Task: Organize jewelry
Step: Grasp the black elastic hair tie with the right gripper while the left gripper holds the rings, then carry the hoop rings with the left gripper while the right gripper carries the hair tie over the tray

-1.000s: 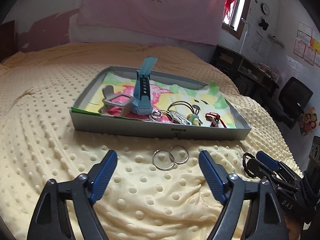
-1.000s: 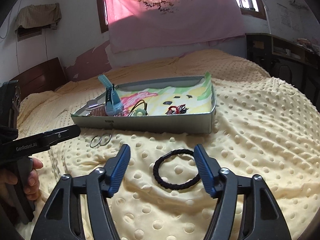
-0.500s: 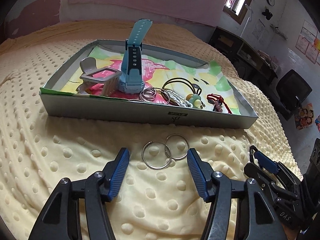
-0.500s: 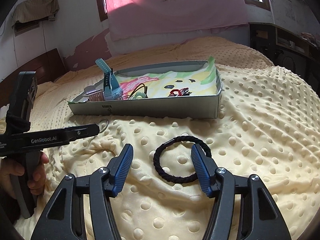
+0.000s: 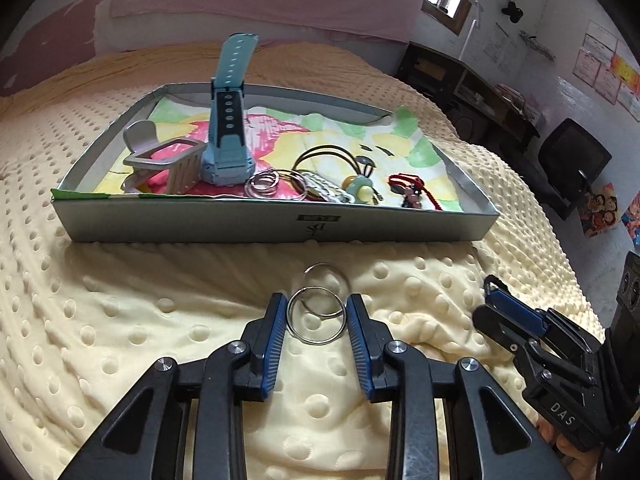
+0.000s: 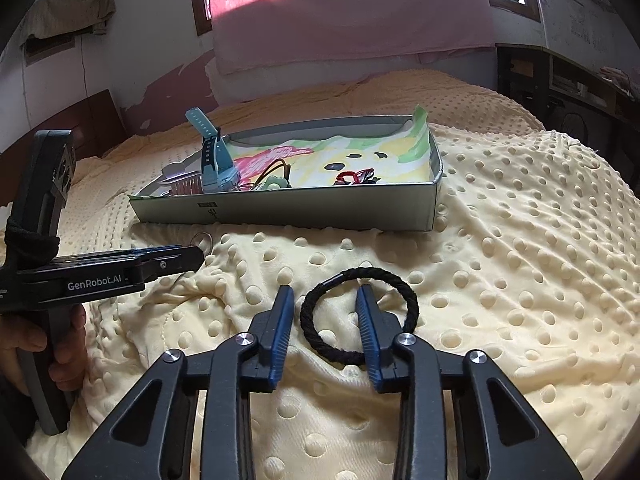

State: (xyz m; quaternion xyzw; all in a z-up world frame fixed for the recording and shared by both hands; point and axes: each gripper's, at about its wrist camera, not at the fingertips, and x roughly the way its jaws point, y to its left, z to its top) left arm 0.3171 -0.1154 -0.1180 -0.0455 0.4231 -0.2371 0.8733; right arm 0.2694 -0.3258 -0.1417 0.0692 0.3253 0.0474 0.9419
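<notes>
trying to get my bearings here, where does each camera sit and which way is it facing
Left wrist view: on the left gripper, angled down across the yellow bedspread at the linked metal rings between its closing blue fingers, touching neither visibly; the right gripper shows at right.
Right wrist view: on the right gripper, angled down at the black hair tie, which its closing fingers straddle on one side; the left gripper and a hand show at left.
Shared: the grey tray and blue watch.
</notes>
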